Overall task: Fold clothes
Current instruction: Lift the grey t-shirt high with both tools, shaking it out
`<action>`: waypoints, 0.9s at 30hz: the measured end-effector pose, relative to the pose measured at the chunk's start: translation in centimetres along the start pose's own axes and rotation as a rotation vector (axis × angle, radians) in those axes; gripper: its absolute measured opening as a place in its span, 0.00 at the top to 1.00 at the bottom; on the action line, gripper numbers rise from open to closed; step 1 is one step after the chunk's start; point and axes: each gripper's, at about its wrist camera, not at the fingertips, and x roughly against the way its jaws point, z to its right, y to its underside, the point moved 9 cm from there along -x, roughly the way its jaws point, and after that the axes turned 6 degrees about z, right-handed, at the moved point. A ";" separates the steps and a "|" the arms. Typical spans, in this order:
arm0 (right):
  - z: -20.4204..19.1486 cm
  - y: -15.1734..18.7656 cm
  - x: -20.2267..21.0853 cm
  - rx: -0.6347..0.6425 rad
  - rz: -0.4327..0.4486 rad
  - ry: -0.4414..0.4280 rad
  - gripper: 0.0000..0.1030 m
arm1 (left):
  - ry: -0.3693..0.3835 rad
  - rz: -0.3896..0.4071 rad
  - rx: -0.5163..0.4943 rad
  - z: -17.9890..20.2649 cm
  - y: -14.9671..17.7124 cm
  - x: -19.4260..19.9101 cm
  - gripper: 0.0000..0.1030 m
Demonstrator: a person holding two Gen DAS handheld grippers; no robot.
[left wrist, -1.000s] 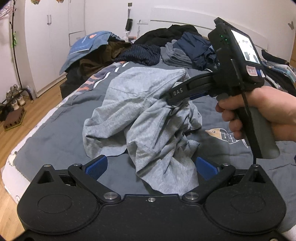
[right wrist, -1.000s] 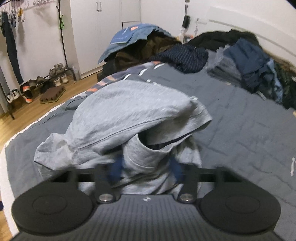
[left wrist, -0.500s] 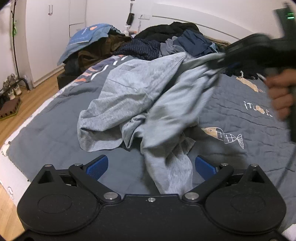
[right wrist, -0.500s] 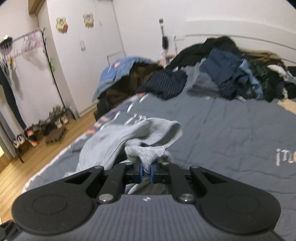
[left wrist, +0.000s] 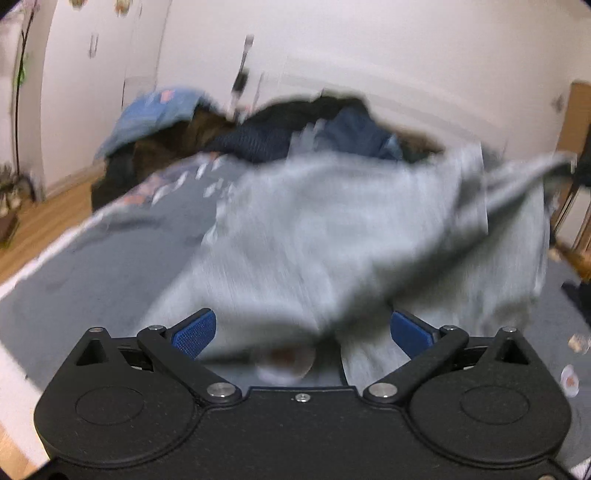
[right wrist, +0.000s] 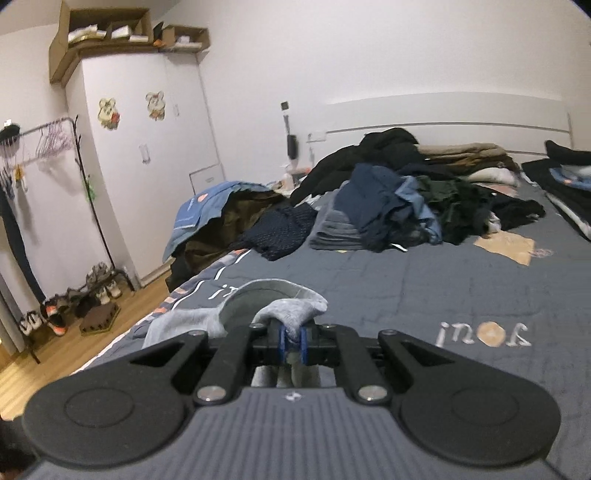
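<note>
My right tongs (right wrist: 291, 339) are clamped on a bunched fold of a light grey garment (right wrist: 284, 312), the blue pads (right wrist: 282, 339) pressed close with cloth pinched between them, low in the centre of the right wrist view. The rest of that garment trails down and to the left, toward the lower left of the frame, over the dark grey quilt (right wrist: 424, 288) of the bed.

In the left wrist view, my left tongs (left wrist: 303, 332) stand wide apart, blue pads (left wrist: 194, 332) showing at either side of the lower centre, gripping nothing. The grey garment (left wrist: 351, 229) fills the middle of that frame, heavily blurred, stretched from the lower centre up to the right edge, where it meets a dark shape too blurred to identify. Some of the cloth hangs between the parted pads; whether it touches them I cannot tell.

A heap of unfolded clothes (right wrist: 399, 206), black, navy, olive and tan, lies across the far end of the bed in the upper centre and right of the right wrist view. A blue denim piece (right wrist: 199, 214) drapes over brown fabric at the bed's left edge. A white wardrobe (right wrist: 147, 166) with two cartoon stickers stands at the upper left, cardboard boxes (right wrist: 107, 29) on top. A clothes rack (right wrist: 48, 136) and a row of shoes (right wrist: 74, 302) sit on the wooden floor at the left edge.
</note>
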 end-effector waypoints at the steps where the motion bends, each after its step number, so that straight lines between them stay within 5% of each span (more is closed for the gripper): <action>1: 0.7 0.4 0.5 -0.008 0.003 0.002 0.93 | 0.010 0.032 -0.019 0.7 -0.2 0.2 0.00; 9: 5.2 5.3 2.1 -0.083 -0.002 0.005 0.93 | 0.063 0.164 -0.276 8.8 2.6 -0.6 0.01; 13: 7.1 7.5 1.8 -0.120 -0.013 0.004 0.93 | 0.138 0.123 -0.369 12.4 4.8 -2.1 0.02; 16: 7.9 8.9 1.4 -0.126 -0.039 0.007 0.93 | 0.115 0.127 -0.471 14.0 5.7 -3.5 0.09; 19: 8.1 9.5 1.4 -0.123 -0.045 0.000 0.93 | 0.128 0.139 -0.527 15.5 5.9 -4.9 0.33; 27: 7.9 9.8 2.5 -0.123 -0.045 -0.037 0.93 | 0.216 0.173 -0.714 20.7 8.2 -6.9 0.35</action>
